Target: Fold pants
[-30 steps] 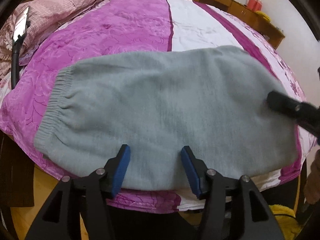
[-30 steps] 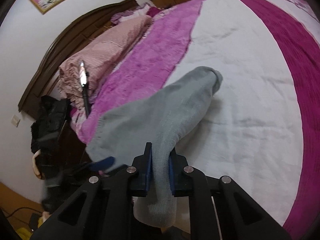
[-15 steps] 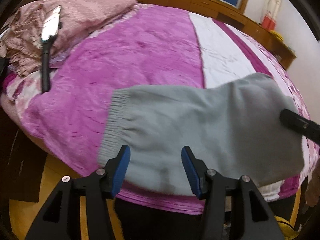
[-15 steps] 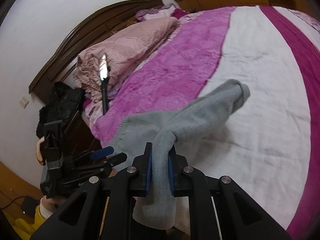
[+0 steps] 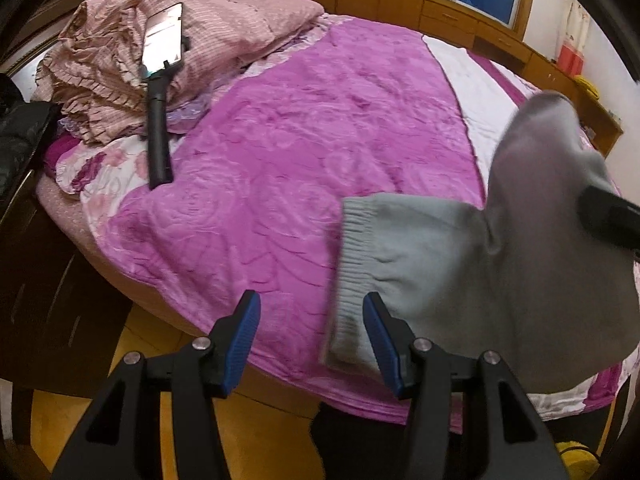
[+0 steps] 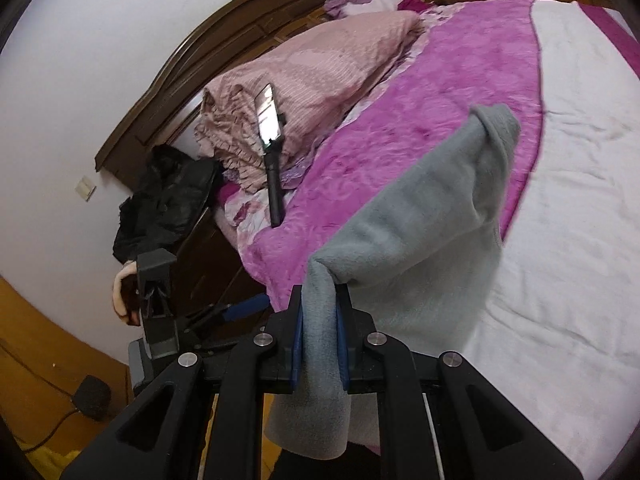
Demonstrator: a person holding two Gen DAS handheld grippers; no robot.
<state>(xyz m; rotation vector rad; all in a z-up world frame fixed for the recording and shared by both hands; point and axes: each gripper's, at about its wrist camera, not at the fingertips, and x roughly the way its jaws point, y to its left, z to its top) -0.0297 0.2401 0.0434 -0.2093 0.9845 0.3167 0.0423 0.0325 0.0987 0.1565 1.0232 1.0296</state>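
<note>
Grey knit pants (image 5: 460,264) lie on the purple and white bedspread (image 5: 304,168) near the bed's front edge. Their ribbed waistband (image 5: 352,264) faces left. My right gripper (image 6: 320,336) is shut on a bunch of the grey fabric and holds that end up off the bed, so the cloth (image 6: 420,208) stretches away to a raised fold. In the left wrist view it shows as a dark bar (image 5: 608,216) at the right edge. My left gripper (image 5: 312,340) is open. The waistband corner sits by its right finger (image 5: 380,340), and no pad presses on it.
A phone on a black stick (image 5: 160,80) leans on the pink ruffled bedding (image 5: 224,32) at the bed's head. A black bag (image 6: 168,200) sits on the dark bedside unit by the headboard (image 6: 240,24). Wooden cabinets (image 5: 440,12) line the far wall. A hand (image 6: 120,292) holds the left gripper over the yellow floor.
The right gripper has raised its end of the pants, so the leg end now stands up off the bed. The left gripper has slid left, past the waistband, still open.
</note>
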